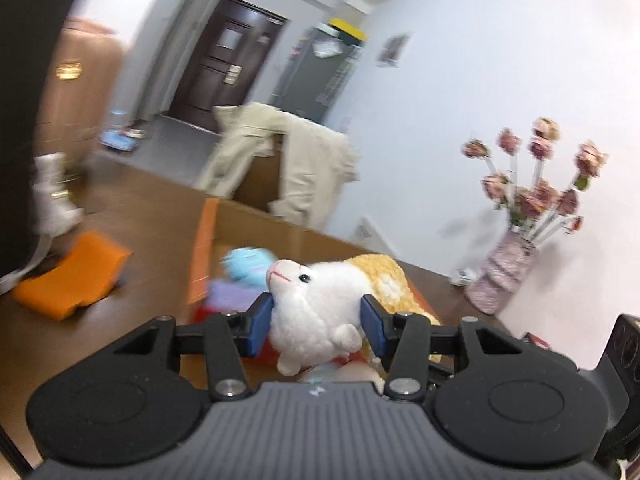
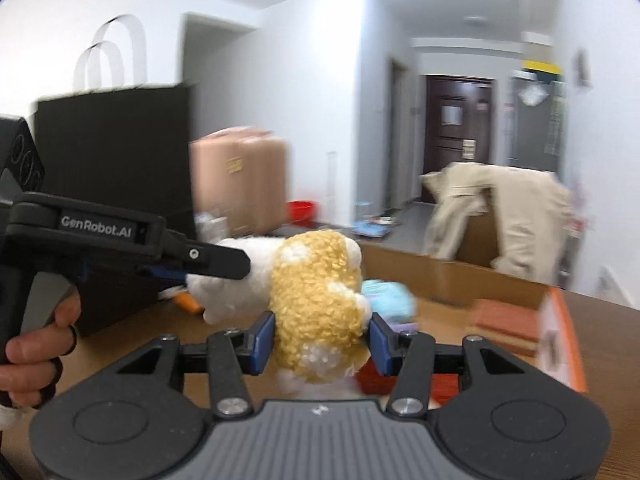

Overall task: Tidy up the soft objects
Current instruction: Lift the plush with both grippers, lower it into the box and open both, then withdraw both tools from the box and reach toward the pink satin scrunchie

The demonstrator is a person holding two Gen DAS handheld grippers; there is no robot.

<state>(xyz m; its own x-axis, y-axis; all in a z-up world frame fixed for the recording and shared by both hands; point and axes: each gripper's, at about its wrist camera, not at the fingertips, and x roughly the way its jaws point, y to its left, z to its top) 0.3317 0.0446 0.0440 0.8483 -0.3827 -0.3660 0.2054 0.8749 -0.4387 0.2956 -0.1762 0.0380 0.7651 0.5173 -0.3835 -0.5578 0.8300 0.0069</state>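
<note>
Left wrist view, left claw [image 1: 316, 326] clamping plush toy [image 1: 316, 304] – cardboard box [image 1: 256, 226] rim beneath

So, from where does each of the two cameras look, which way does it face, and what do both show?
Left wrist view: sits on the left tool, faces the open cardboard box and dark door; blue pads clamp the white-and-yellow plush sheep.
Right wrist view: sits on the right tool, faces the hallway; it clamps the sheep's curly yellow end; the person's hand holding the left tool shows.
Shared: the sheep, box, door, beige jacket.
</note>
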